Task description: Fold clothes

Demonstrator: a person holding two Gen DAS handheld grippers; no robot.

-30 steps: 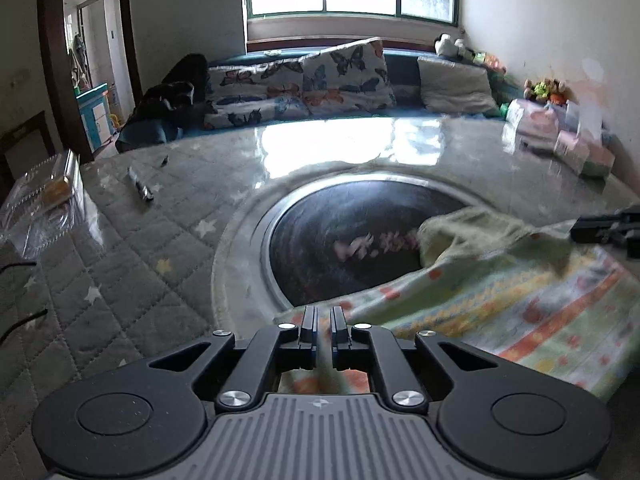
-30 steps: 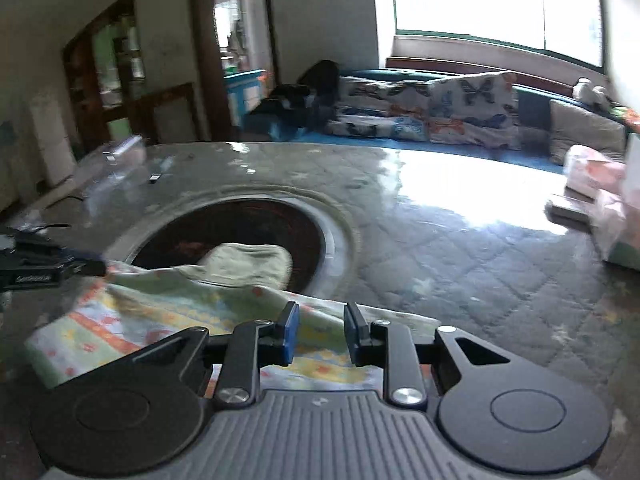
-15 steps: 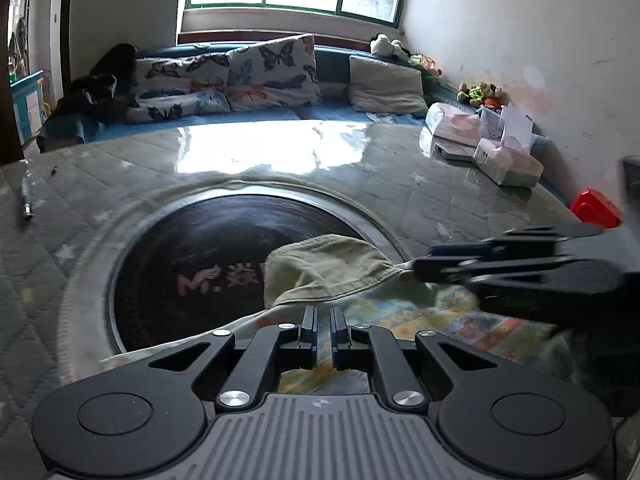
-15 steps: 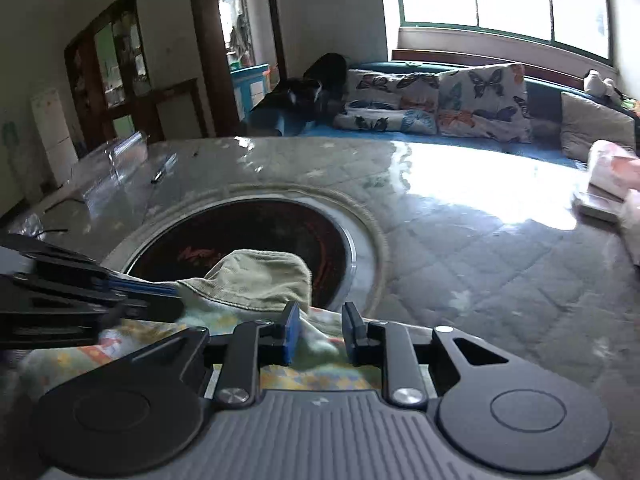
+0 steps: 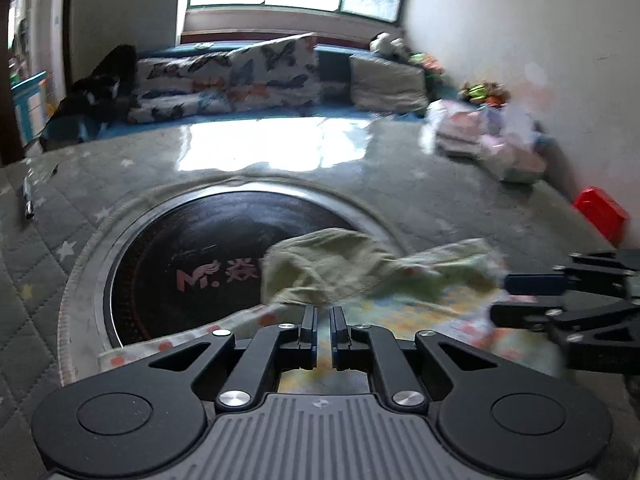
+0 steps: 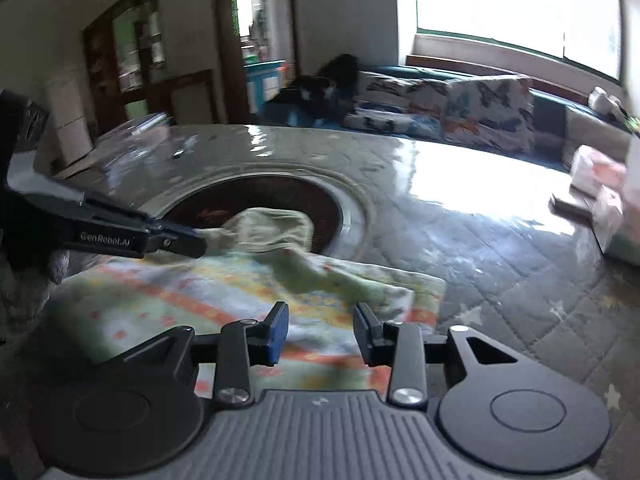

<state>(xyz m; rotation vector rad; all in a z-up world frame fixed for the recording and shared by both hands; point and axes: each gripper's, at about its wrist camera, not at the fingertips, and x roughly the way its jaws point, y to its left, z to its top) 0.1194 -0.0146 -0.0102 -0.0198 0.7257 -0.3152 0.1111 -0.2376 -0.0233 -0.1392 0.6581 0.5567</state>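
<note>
Garment [image 6: 224,300]: patterned cloth in pale green, yellow and orange, lying on the table [image 6: 500,248] at the near side, partly folded. Its plain green end [image 5: 320,268] is bunched up and reaches over the rim of the dark round inset [image 5: 180,248] in the table's middle.

Left gripper [image 5: 323,316]: jaws drawn nearly together, with only a thin slit between them. In the right wrist view its tips [image 6: 192,240] meet the green end of the garment and appear to pinch a fold of it; the frame is blurred there, so the hold is likely rather than certain.

Right gripper [image 6: 320,328]: jaws opening, a clear gap between the blue pads [image 6: 278,332]. It hangs just above the garment's near right edge; cloth shows through the gap but neither pad presses on it.

Table: quilted grey cover with small stars under a glossy sheet, bright with window glare.

Surroundings: butterfly cushions [image 5: 248,76] on a bench behind the table; packets [image 5: 488,144] at the table's right side; red box [image 5: 600,212] by the wall; pen [image 5: 28,200] at the far left.
</note>
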